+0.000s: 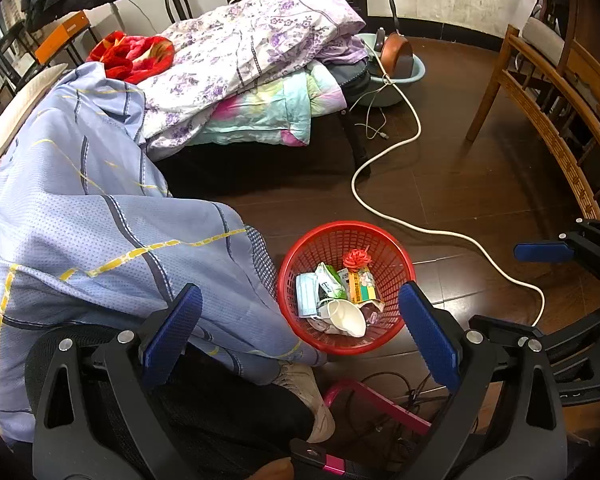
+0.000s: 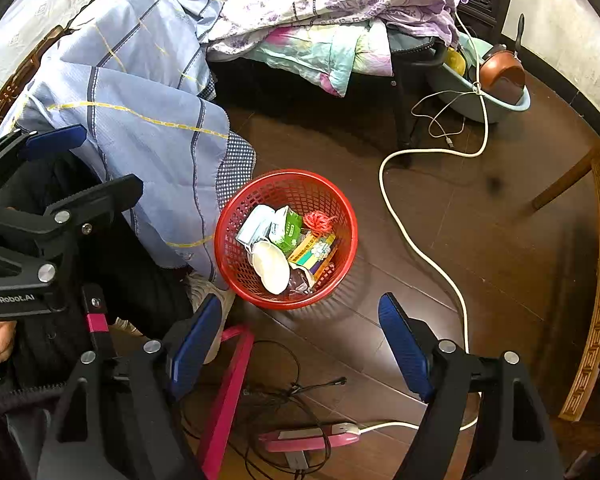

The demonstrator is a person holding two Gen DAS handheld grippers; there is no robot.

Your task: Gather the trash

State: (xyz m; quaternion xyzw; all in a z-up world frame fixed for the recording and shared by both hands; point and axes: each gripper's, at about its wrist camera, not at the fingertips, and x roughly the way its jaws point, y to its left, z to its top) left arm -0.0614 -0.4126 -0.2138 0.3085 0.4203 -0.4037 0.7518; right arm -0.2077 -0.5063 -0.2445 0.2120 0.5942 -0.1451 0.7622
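Observation:
A red mesh basket (image 1: 396, 264) (image 2: 342, 216) stands on the dark wooden floor beside the bed. It holds trash: a white paper cup (image 1: 346, 318) (image 2: 272, 266), a blue face mask (image 1: 306, 294) (image 2: 252, 220), a green-and-white wrapper (image 1: 330, 282) (image 2: 288, 230), a yellow box (image 1: 362, 286) (image 2: 312, 252) and a red bow (image 1: 354, 259) (image 2: 318, 220). My left gripper (image 1: 300, 332) is open and empty above the basket's near side. My right gripper (image 2: 300, 344) is open and empty, just short of the basket. The right gripper also shows at the right edge of the left wrist view (image 1: 544, 251).
A blue striped quilt (image 1: 80, 208) (image 2: 140, 92) hangs off the bed beside the basket. A white cable (image 1: 416, 228) (image 2: 416, 248) snakes across the floor to a pink power strip (image 2: 308, 438). A pink stool frame (image 1: 380, 402) (image 2: 228, 392), black wires, a shoe (image 1: 308, 392), a wooden chair (image 1: 540, 92) and a basin (image 1: 388, 80) stand around.

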